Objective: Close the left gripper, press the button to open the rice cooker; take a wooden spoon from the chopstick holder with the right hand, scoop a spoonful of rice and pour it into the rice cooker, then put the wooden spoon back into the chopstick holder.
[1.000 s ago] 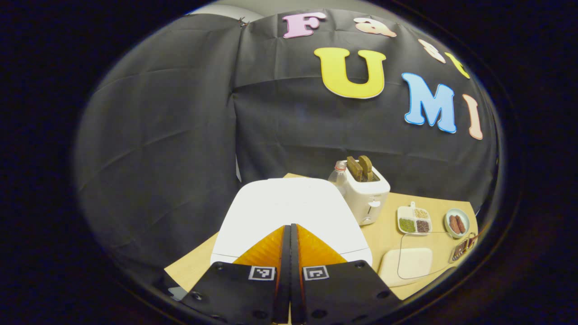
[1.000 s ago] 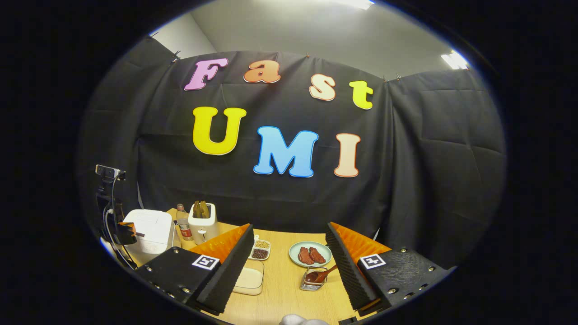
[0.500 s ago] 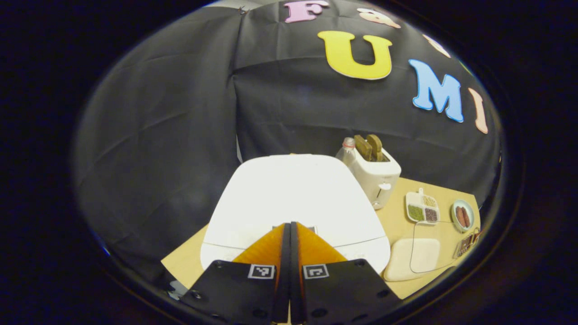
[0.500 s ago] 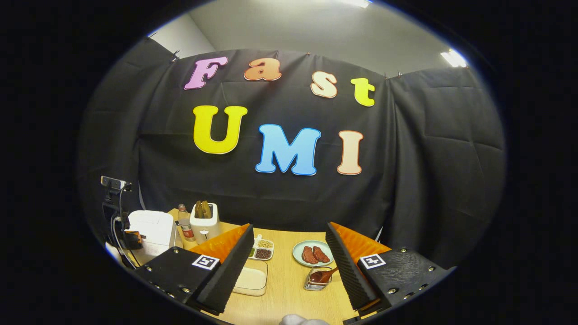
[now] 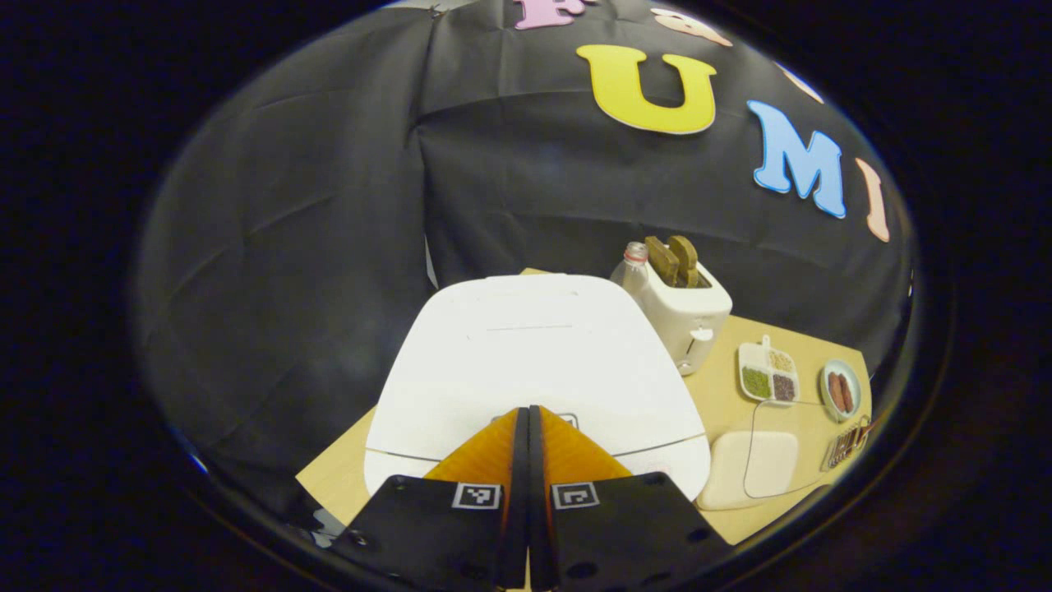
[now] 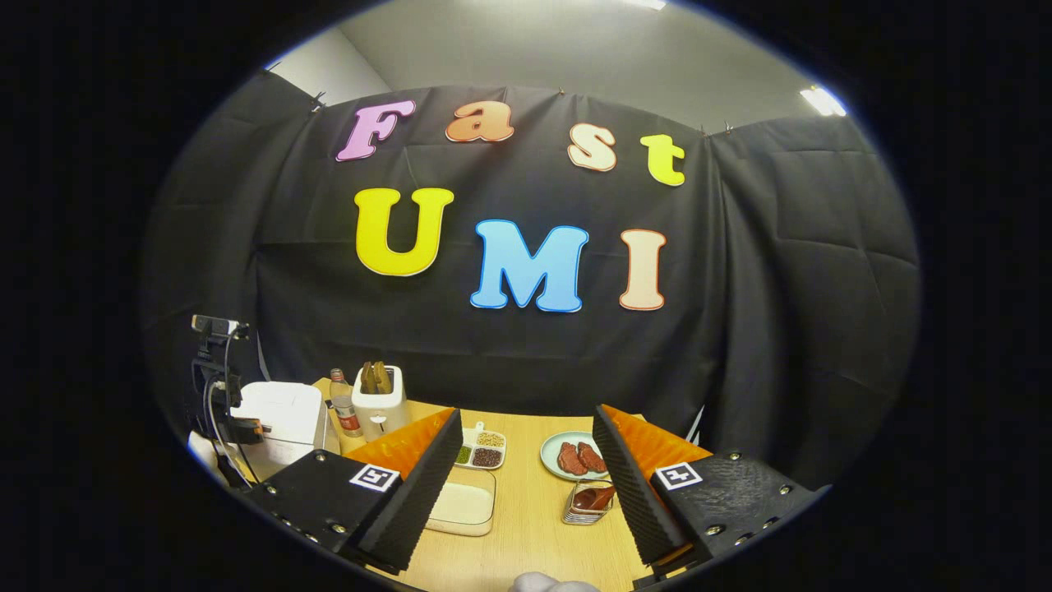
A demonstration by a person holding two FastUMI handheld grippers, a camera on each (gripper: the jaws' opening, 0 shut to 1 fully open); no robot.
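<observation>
The white rice cooker stands close ahead in the left gripper view, its lid down. My left gripper is shut with nothing in it, and its tips rest at the button on the lid's front edge. In the right gripper view the rice cooker sits far left with the left gripper at its front. My right gripper hangs open above the table. Beyond its right finger is the wire chopstick holder with the wooden spoon in it. A clear box of rice lies by its left finger.
A white toaster with two slices and a bottle stand behind the cooker. Further right on the wooden table are a divided dish of beans and a plate of meat. A camera on a stand rises at the far left.
The left gripper has moved in and down onto the cooker's front edge, and its tips now cover the button. The right gripper has drifted slightly, still open.
</observation>
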